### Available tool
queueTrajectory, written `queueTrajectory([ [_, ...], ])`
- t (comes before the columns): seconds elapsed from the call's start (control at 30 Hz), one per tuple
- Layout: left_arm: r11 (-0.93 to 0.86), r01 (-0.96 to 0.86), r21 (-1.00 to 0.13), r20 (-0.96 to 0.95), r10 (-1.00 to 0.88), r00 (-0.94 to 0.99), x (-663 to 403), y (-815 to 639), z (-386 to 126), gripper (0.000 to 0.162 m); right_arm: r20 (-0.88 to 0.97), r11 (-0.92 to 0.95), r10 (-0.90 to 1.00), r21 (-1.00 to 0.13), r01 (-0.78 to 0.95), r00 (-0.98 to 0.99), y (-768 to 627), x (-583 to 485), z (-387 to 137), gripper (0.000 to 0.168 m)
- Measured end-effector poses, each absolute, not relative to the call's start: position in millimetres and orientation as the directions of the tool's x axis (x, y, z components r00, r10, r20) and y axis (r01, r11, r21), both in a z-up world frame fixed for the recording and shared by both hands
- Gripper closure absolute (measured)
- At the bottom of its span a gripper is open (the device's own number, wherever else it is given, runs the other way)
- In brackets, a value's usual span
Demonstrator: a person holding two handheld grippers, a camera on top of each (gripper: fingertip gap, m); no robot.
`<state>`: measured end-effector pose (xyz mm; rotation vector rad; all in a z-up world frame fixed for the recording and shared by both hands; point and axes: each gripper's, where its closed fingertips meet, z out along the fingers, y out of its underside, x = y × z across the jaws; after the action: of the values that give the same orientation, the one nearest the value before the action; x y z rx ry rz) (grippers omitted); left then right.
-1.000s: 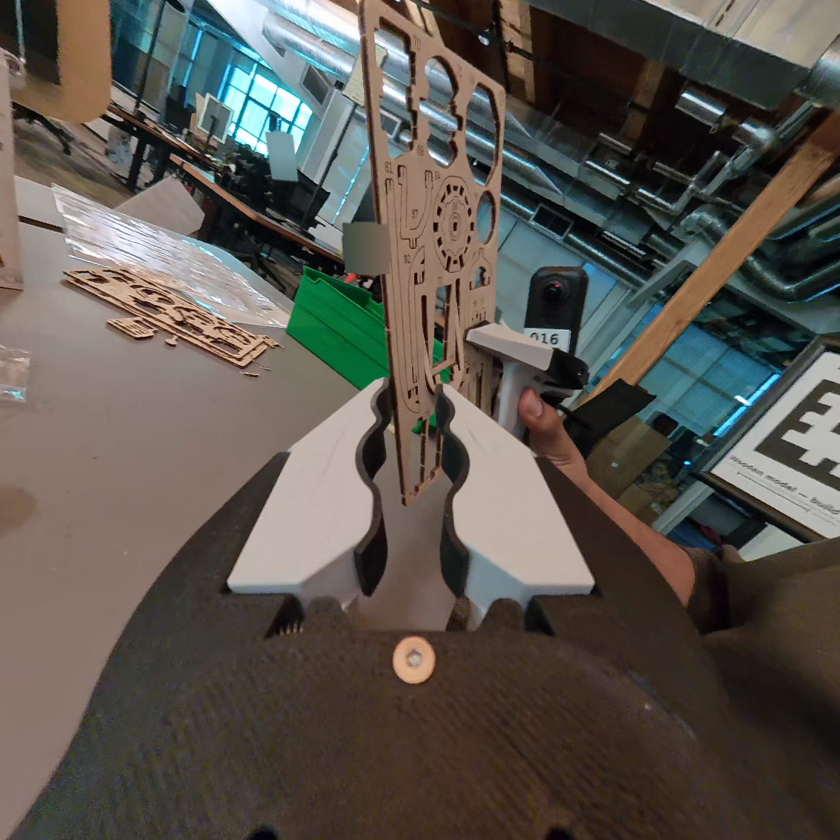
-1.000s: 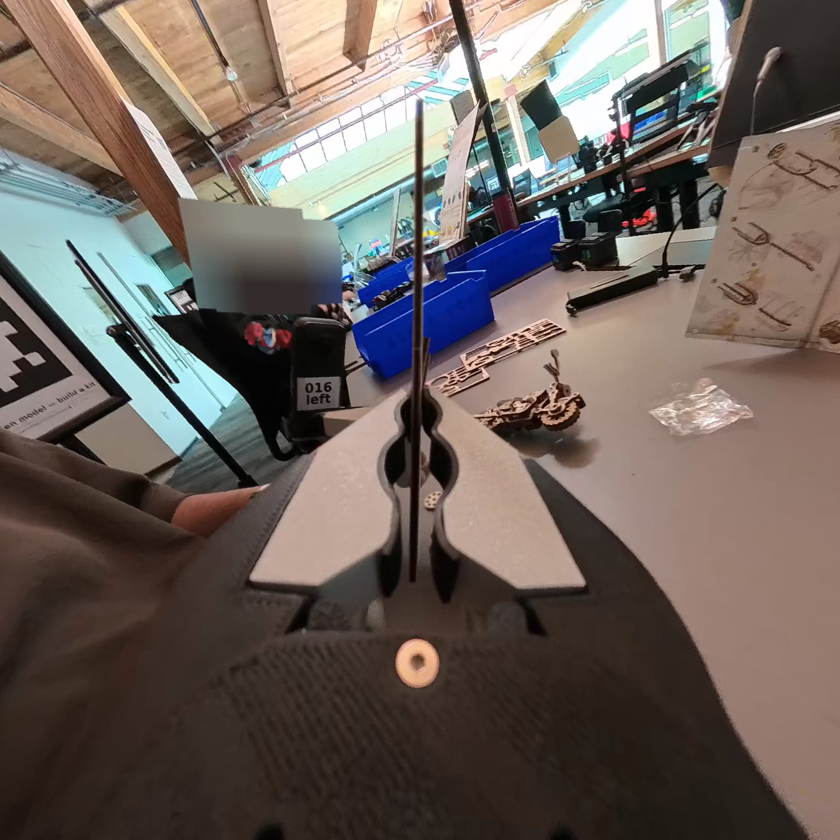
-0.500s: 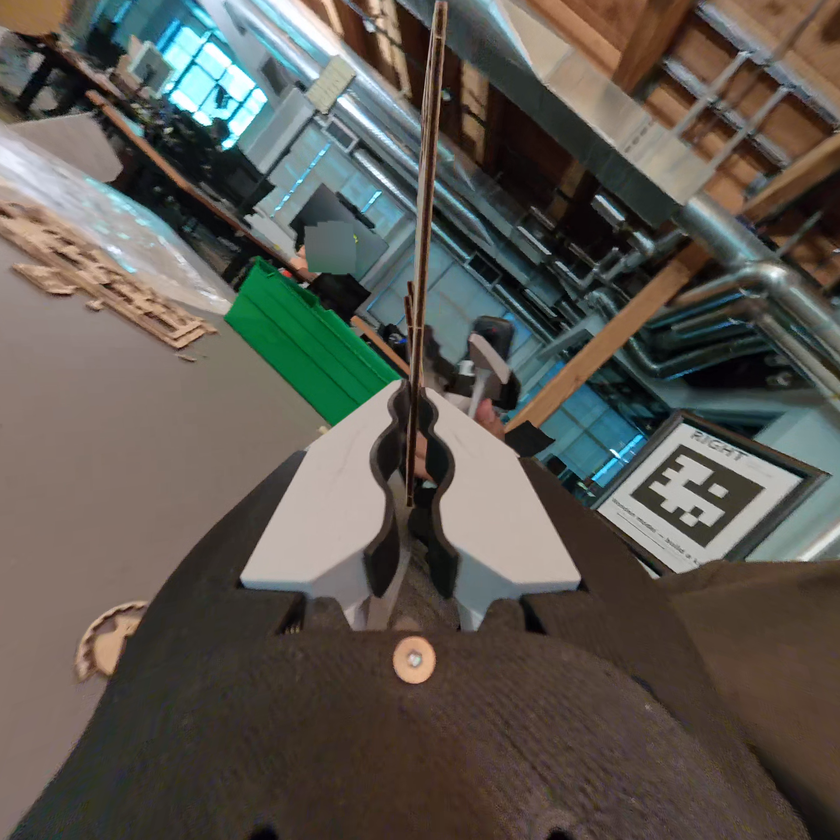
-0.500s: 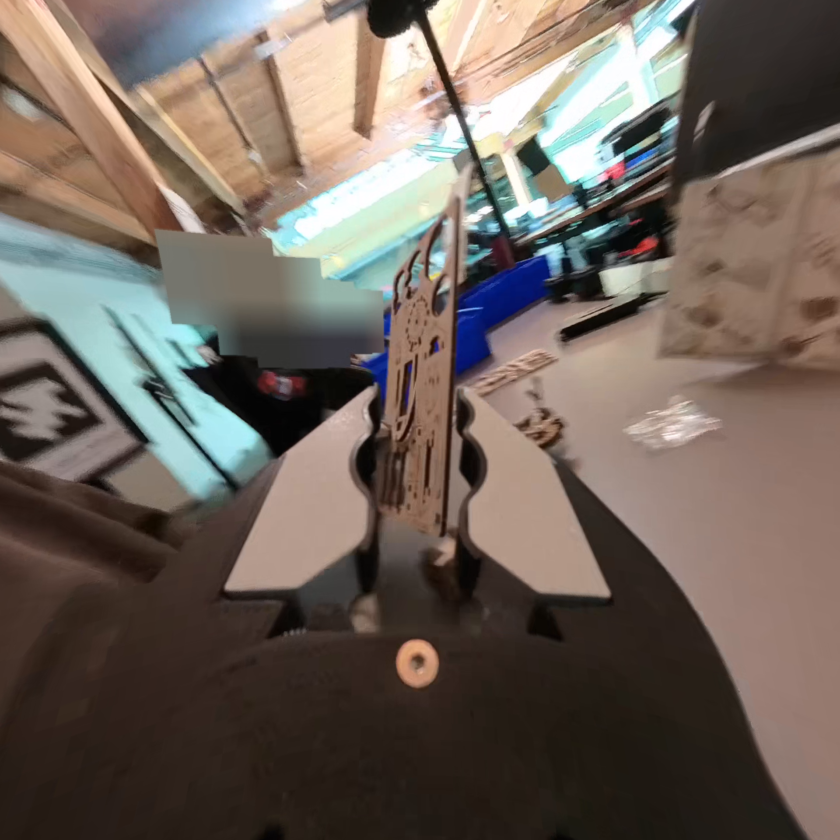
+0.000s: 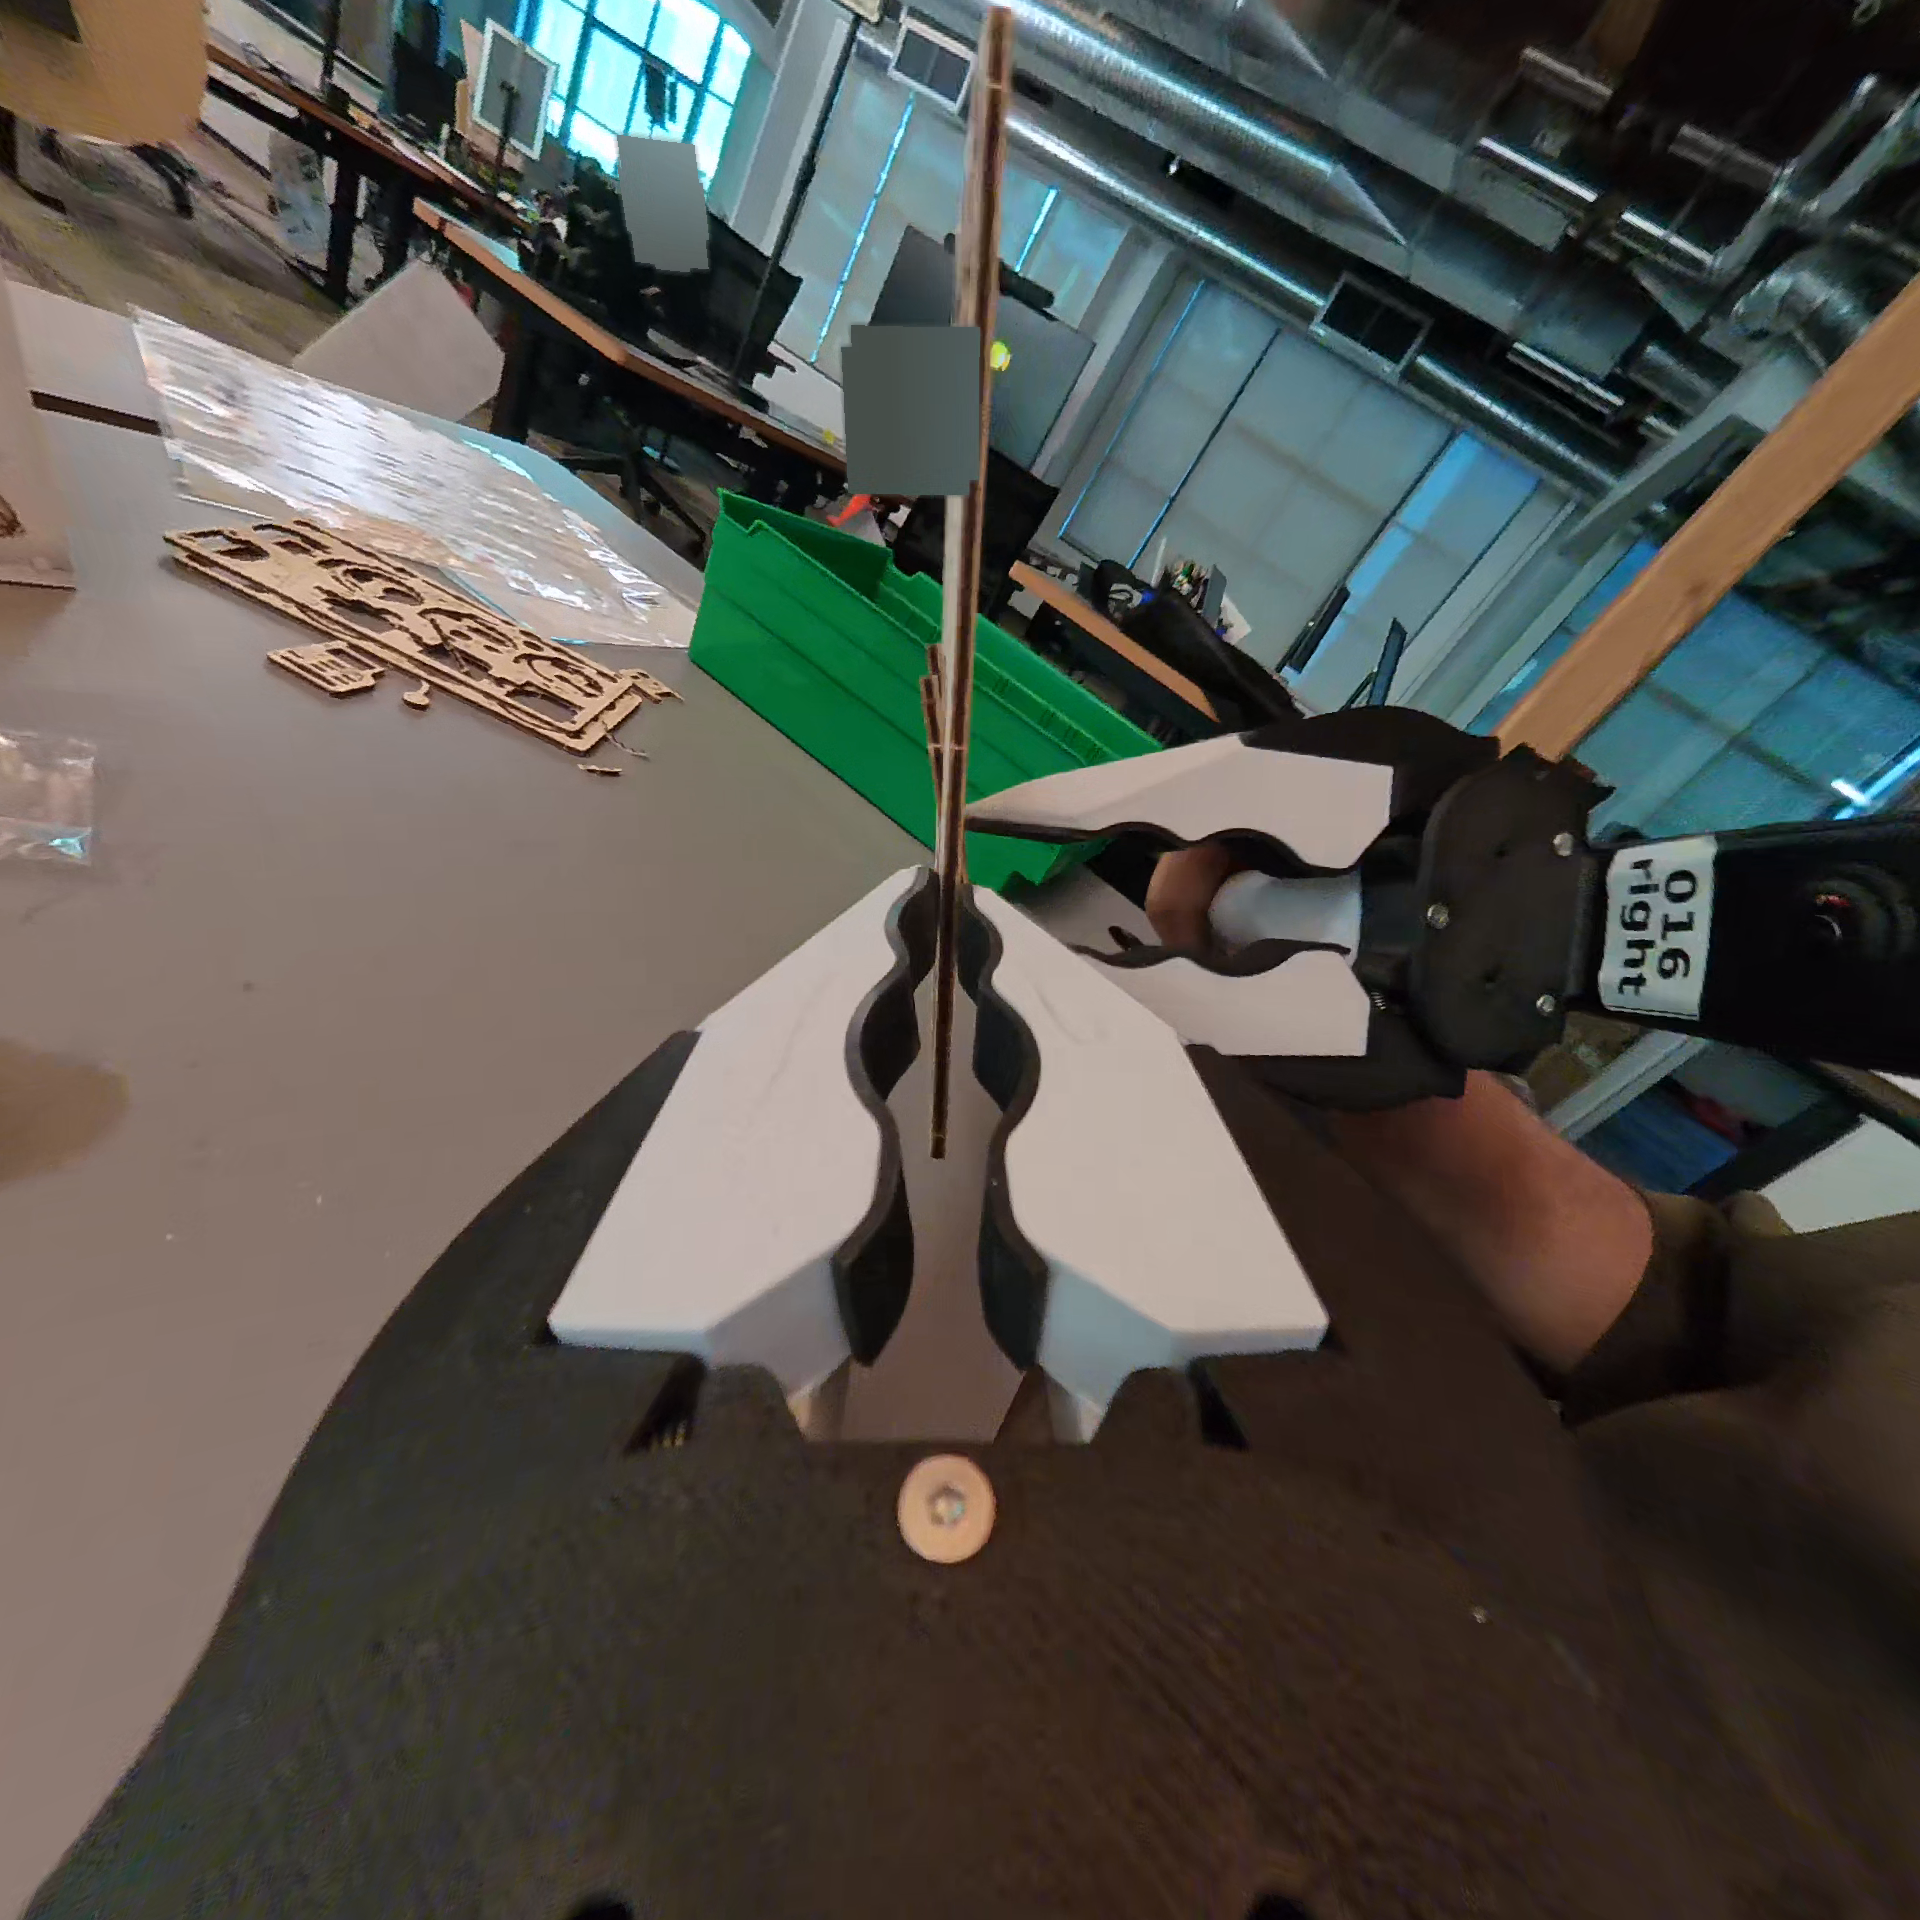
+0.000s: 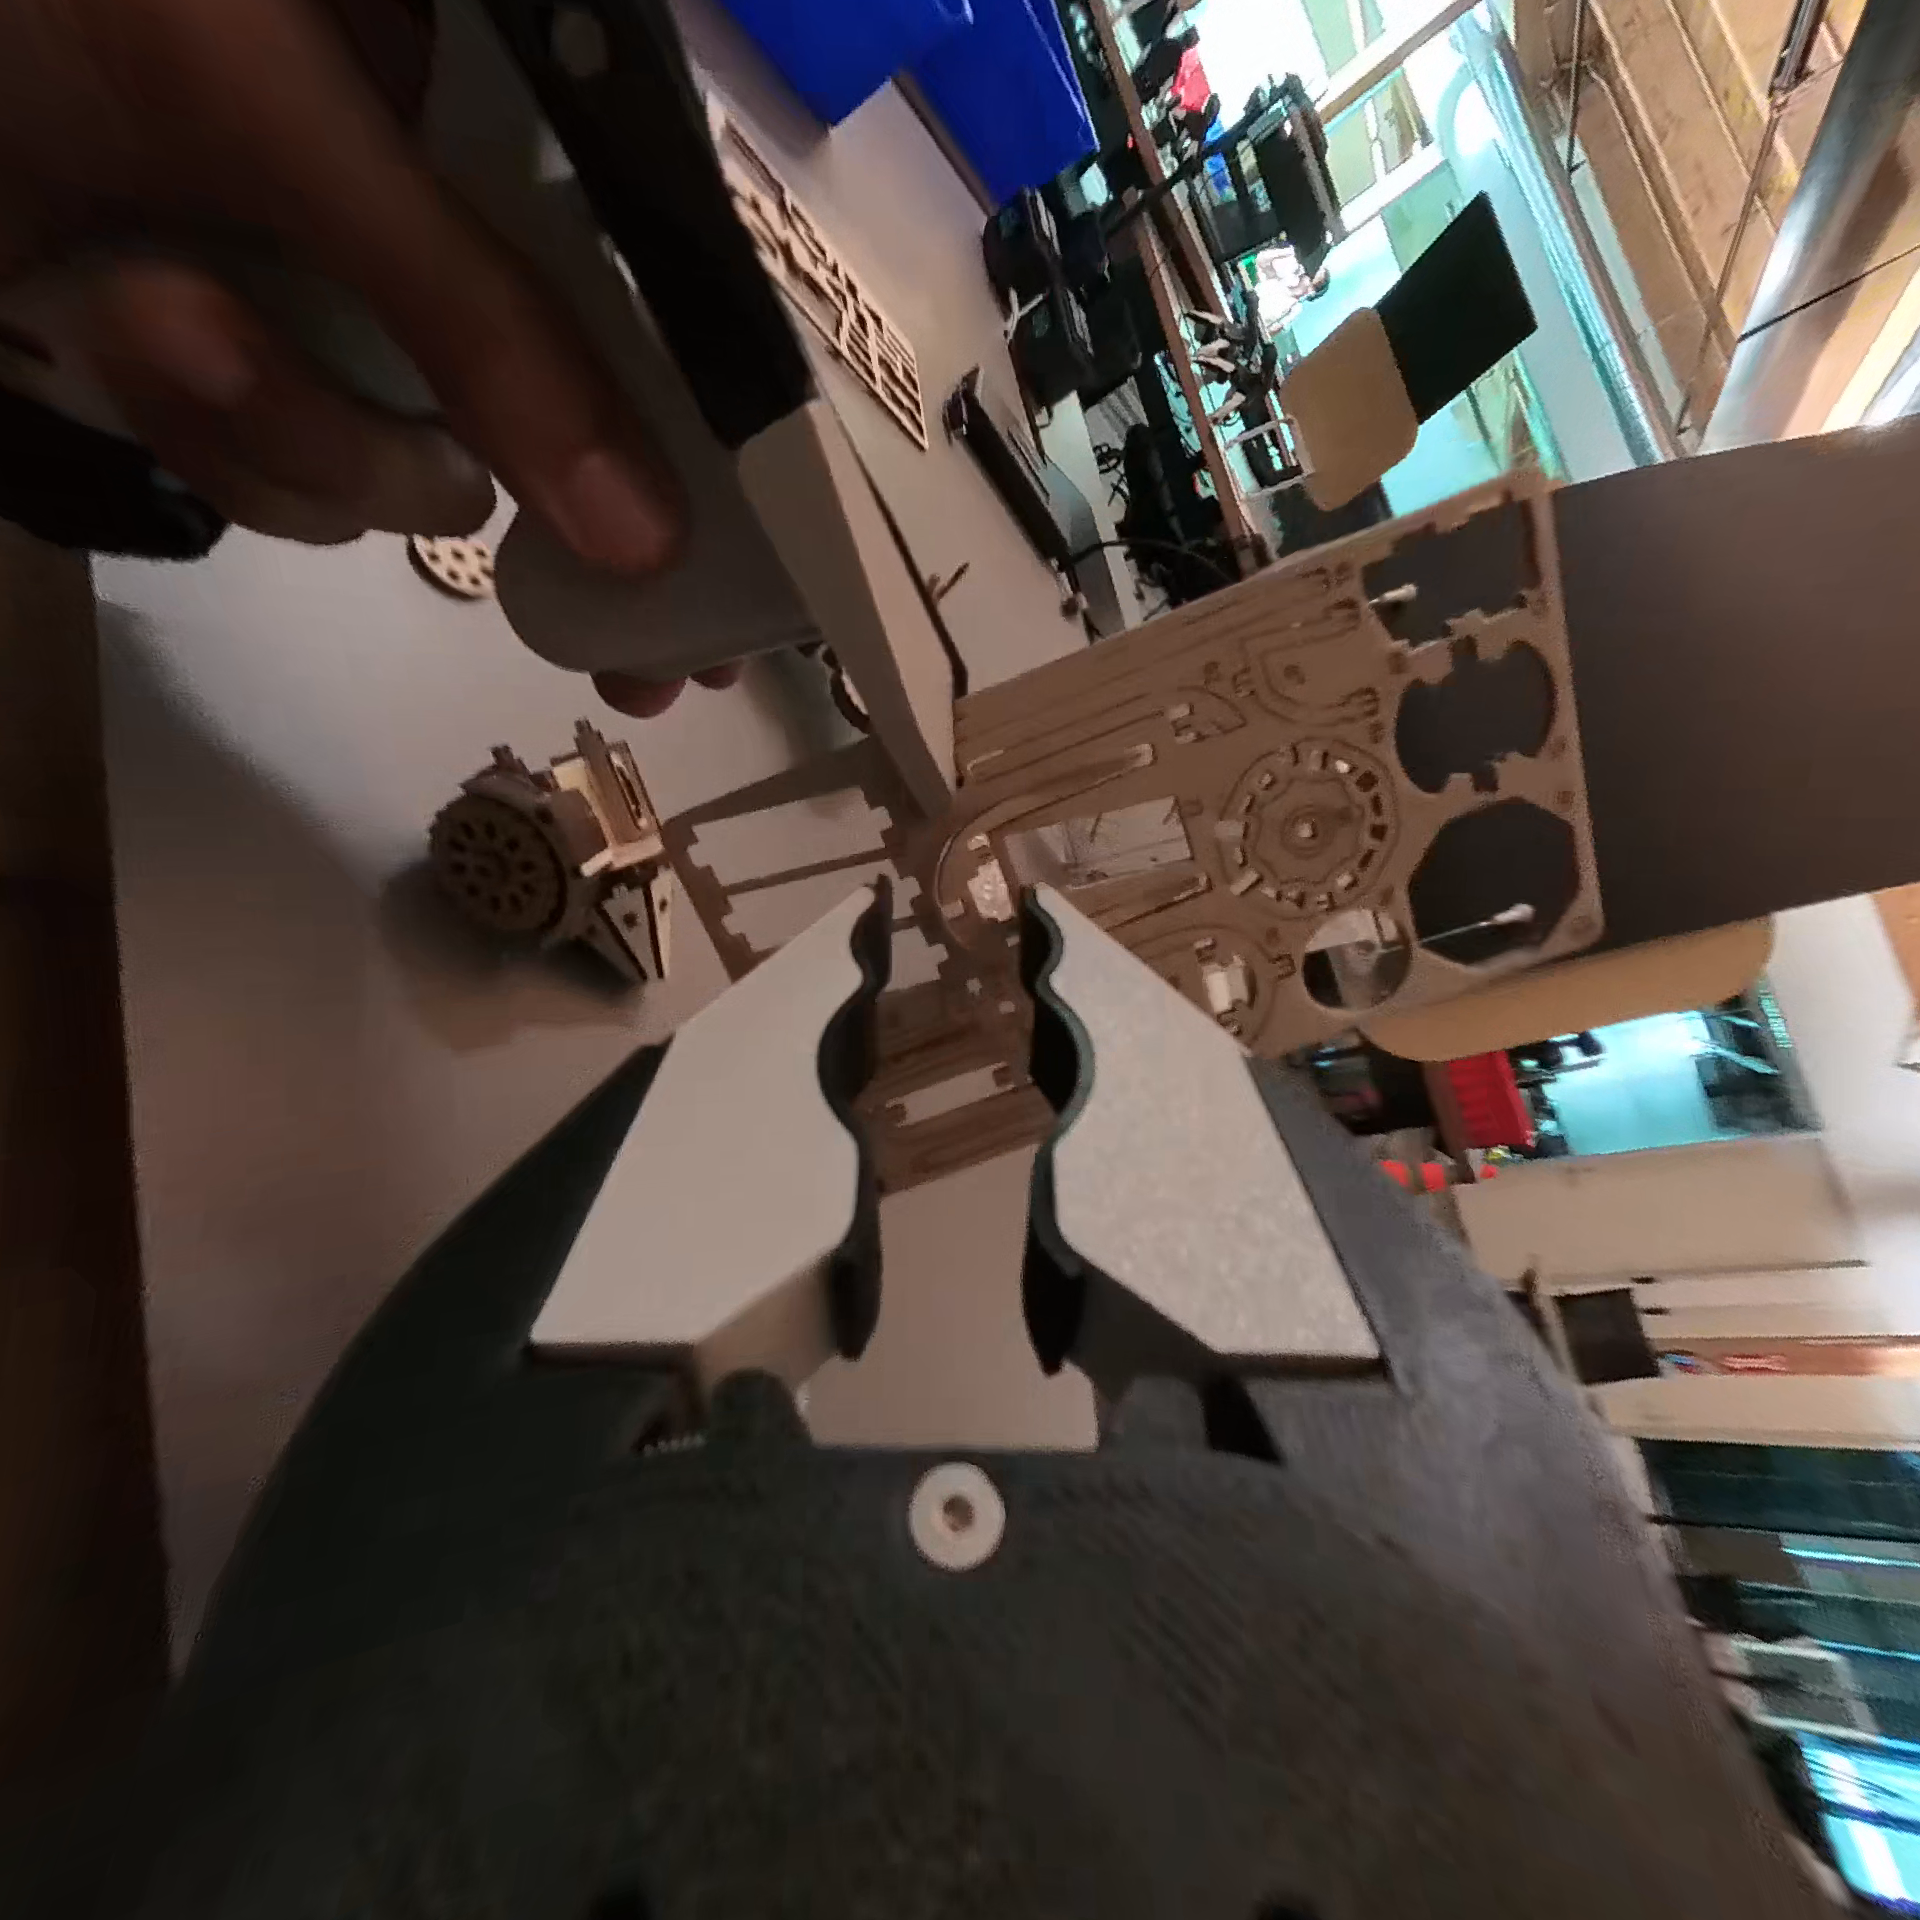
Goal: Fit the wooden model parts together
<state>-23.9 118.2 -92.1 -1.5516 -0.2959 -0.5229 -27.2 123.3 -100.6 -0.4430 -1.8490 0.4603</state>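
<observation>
A thin laser-cut wooden parts sheet (image 5: 971, 520) stands upright and edge-on in the left wrist view. My left gripper (image 5: 940, 894) is shut on its lower edge. The right wrist view shows the sheet's flat face (image 6: 1299, 831) with round cut-outs and a gear-like part, and a left finger (image 6: 883, 665) pinching it. My right gripper (image 6: 951, 914) is open, pointing at the sheet's face, with a small section of the sheet seen between its pads. In the left wrist view it (image 5: 1029, 883) comes in from the right, tips at the sheet, nothing clamped.
A partly built wooden model (image 6: 540, 873) and a round wooden disc (image 6: 457, 556) lie on the grey table (image 5: 312, 987). Another parts sheet (image 5: 416, 623), clear plastic wrap (image 5: 364, 468) and a small bag (image 5: 42, 800) lie left. A green bin (image 5: 831, 644) stands behind. The grippers are tip to tip, or close to it.
A second ago the right gripper held the sheet and the left was open around it. The left shut on the sheet, the right let go and swung round to face its flat side.
</observation>
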Motion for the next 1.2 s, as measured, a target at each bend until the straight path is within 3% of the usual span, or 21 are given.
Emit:
queueTrajectory([
  [0.33,-0.126,0.304,-0.944,0.315,-0.082,0.945,-19.6,120.2,-101.5,0.162,0.877,0.933,0.359,-0.347,0.095,-0.319,124.7,-24.8,-112.2,0.164],
  [0.9,-0.118,0.317,-0.941,0.323,-0.038,0.945,-24.2,120.6,-101.3,0.162,0.853,0.912,0.407,-0.402,0.087,-0.327,123.8,-19.5,-103.1,0.164],
  [1.2,-0.065,0.464,-0.884,0.468,-0.064,0.882,-36.6,115.7,-95.9,0.162,0.784,0.819,0.557,-0.574,0.021,-0.276,125.2,-9.3,-63.5,0.168],
])
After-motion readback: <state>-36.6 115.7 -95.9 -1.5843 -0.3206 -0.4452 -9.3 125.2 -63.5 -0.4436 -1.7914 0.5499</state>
